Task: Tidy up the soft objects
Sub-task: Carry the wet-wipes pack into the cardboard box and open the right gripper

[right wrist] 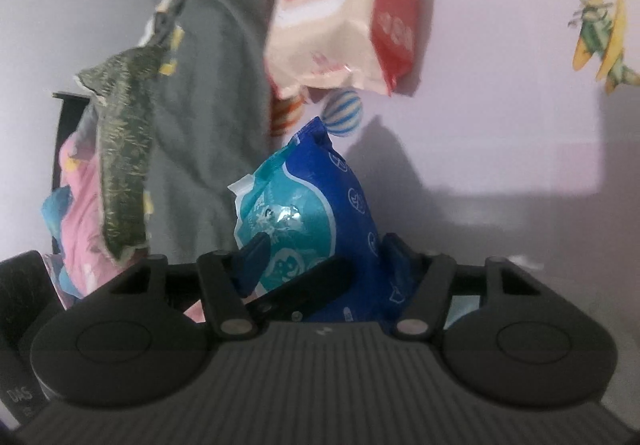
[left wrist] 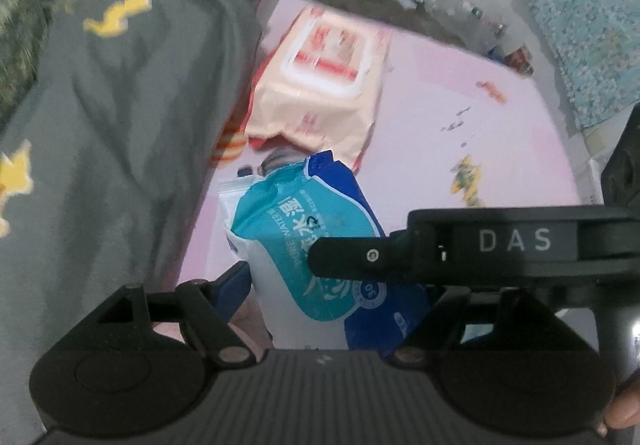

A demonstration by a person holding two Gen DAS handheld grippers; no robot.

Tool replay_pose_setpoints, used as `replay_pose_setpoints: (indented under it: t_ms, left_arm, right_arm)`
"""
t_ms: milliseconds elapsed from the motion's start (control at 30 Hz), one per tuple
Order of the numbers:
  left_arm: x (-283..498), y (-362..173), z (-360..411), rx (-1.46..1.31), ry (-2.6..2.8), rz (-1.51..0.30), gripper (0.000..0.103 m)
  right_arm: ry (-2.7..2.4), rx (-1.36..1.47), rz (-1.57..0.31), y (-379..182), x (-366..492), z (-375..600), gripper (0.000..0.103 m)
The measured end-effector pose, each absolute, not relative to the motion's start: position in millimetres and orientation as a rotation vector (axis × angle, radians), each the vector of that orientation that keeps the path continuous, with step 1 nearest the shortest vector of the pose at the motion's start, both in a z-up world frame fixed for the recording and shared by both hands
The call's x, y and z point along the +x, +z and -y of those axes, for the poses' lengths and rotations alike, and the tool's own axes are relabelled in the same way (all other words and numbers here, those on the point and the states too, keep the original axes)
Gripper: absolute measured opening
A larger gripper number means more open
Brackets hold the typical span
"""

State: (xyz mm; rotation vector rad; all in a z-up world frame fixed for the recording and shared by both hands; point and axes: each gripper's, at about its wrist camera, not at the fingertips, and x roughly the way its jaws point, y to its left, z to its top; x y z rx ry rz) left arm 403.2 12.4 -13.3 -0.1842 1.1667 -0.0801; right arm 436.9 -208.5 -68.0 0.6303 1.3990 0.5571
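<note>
A blue and teal wet-wipes pack (left wrist: 288, 229) stands on end between the fingers of my left gripper (left wrist: 332, 297), which grips its lower part. The left blue pad (left wrist: 234, 285) shows; the right one is hidden behind the other tool's black arm (left wrist: 360, 255). In the right wrist view the same pack (right wrist: 320, 205) fills my right gripper (right wrist: 326, 257), with a blue pad (right wrist: 256, 257) pressed on its teal face and the other against its blue side. A peach wipes pack (left wrist: 320, 85) lies behind. A grey garment with yellow patches (left wrist: 120, 125) hangs at the left.
A pink mat (left wrist: 440, 105) with an aeroplane print (right wrist: 600, 41) lies beneath. A blue-striped ball (right wrist: 344, 113) sits behind the blue pack. Green patterned cloth (right wrist: 124, 165) and pink cartoon fabric (right wrist: 76, 213) crowd the left. Bottles (left wrist: 500, 37) and teal bedding (left wrist: 580, 25) border the far right.
</note>
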Motion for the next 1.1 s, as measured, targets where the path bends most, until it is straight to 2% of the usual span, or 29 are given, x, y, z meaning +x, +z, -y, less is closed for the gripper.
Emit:
replay_pose_setpoints:
  t_ms: [367, 633, 867, 1100]
  left_arm:
    - [348, 86, 90, 0.013, -0.138, -0.953, 0.079]
    - [307, 111, 201, 0.091, -0.290, -0.908, 0.079]
    - [279, 89, 274, 0.169, -0.385, -0.980, 0.079]
    - [266, 51, 300, 0.176, -0.432, -1.113, 0.079]
  right_arm:
    - [0.573, 0.694, -1.210, 40, 381, 285, 0.063]
    - [0.473, 0.756, -1.119, 82, 318, 401, 0.068]
    - [0.382, 0.850, -1.101, 66, 268, 488, 0.070]
    - [0.315, 0.956, -1.136, 21, 231, 533, 0.072]
